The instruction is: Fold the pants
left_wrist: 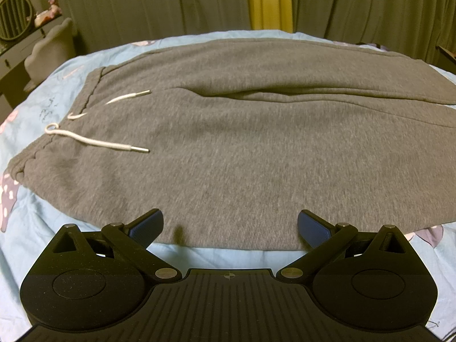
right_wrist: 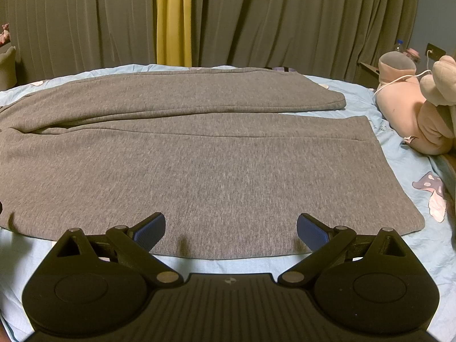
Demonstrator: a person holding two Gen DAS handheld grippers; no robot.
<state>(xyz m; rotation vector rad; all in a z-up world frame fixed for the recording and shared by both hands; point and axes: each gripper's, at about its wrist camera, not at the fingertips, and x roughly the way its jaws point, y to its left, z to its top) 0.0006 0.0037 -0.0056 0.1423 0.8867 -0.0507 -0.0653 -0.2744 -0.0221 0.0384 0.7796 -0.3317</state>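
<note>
Both the left hand-held gripper (left_wrist: 230,226) and the right hand-held gripper (right_wrist: 230,228) are wide open and empty, with the grey pants (left_wrist: 242,142) lying flat just ahead on the bed (left_wrist: 42,222).

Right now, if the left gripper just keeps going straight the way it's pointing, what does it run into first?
The left gripper, open, points over the near edge of the grey pants spread on the bed sheet. Going straight, it would most likely meet the pants' near leg first, though its height above the fabric is unclear.

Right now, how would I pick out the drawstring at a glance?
Find the blue bedsheet and the grey pants spread on it. At their waistband end, left, lies the drawstring: white cord with metal tips, the only pale thing on the grey.
</note>
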